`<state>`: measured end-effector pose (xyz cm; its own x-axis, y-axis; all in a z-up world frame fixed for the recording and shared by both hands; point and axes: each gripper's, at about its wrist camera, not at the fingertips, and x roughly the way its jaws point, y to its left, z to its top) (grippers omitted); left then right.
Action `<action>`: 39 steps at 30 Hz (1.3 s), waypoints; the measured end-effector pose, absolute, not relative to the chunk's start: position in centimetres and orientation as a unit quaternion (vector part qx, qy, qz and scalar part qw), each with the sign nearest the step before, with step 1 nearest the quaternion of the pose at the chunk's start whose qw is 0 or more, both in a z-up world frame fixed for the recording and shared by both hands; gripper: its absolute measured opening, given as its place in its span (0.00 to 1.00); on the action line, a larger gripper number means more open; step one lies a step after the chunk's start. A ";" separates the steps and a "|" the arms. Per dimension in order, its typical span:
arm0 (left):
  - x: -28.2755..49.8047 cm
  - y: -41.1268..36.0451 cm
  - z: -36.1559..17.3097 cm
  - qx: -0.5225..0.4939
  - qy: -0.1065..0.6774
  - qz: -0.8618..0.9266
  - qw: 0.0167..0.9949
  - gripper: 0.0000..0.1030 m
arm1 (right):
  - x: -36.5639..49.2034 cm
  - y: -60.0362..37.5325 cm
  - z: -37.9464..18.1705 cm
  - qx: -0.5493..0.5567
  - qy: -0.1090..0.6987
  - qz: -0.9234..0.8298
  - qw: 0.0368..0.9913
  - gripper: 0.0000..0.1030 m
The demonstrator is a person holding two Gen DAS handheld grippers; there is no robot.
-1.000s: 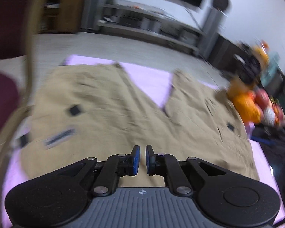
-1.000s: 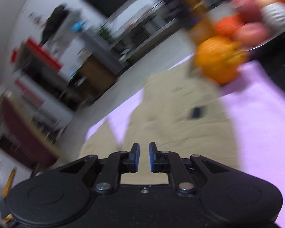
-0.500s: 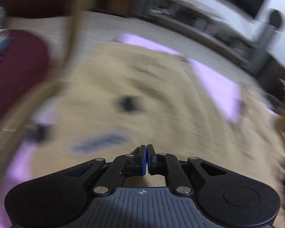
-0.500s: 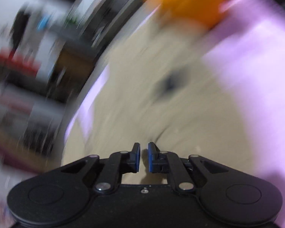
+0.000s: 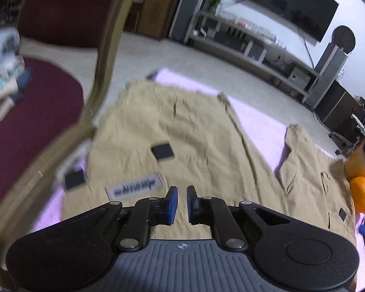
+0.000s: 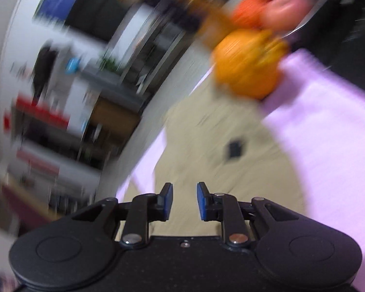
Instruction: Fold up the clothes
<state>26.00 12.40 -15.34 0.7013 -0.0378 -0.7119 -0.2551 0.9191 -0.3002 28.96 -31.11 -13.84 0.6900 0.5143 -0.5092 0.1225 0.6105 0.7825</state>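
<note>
**Both grippers parted above flat khaki shorts**

The left gripper (image 5: pixel 180 205) now shows a narrow gap between its blue pads, where half a second ago they were pressed together; the right gripper (image 6: pixel 185 200) has opened wider than it was. Neither holds cloth. This suggests both are readying for a first grasp, so the fold has probably not begun.

The khaki shorts (image 5: pixel 182 141) lie flat on the pink cloth (image 5: pixel 258 124), directly beyond the left jaws. Their white label (image 5: pixel 135 186) and what appears to be the waistband sit at the near edge, and the two legs run away to the far side. The long axis runs left to right along the waist. An orange (image 5: pixel 362 197) sits just beside the right leg.
</note>
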 end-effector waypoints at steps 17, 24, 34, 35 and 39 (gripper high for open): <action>22.0 6.9 -11.2 -0.092 0.348 0.026 0.932 0.05 | 24.4 -34.5 -8.6 0.327 0.373 -0.006 0.868 0.12; 15.2 -3.0 -8.3 -0.077 0.299 -0.109 0.945 0.06 | 15.6 -39.5 1.4 0.194 0.203 -0.075 0.957 0.26; 16.6 -19.8 -13.9 0.015 0.387 -0.203 0.899 0.47 | 19.6 -45.5 -4.4 0.324 0.253 0.033 0.911 0.39; 16.6 -20.9 -14.7 0.025 0.396 -0.207 0.894 0.48 | 20.1 -45.5 -5.0 0.338 0.262 0.041 0.903 0.39; 16.2 -24.4 -17.0 0.103 0.423 -0.195 0.879 0.48 | 20.9 -45.1 -5.4 0.353 0.271 0.061 0.893 0.41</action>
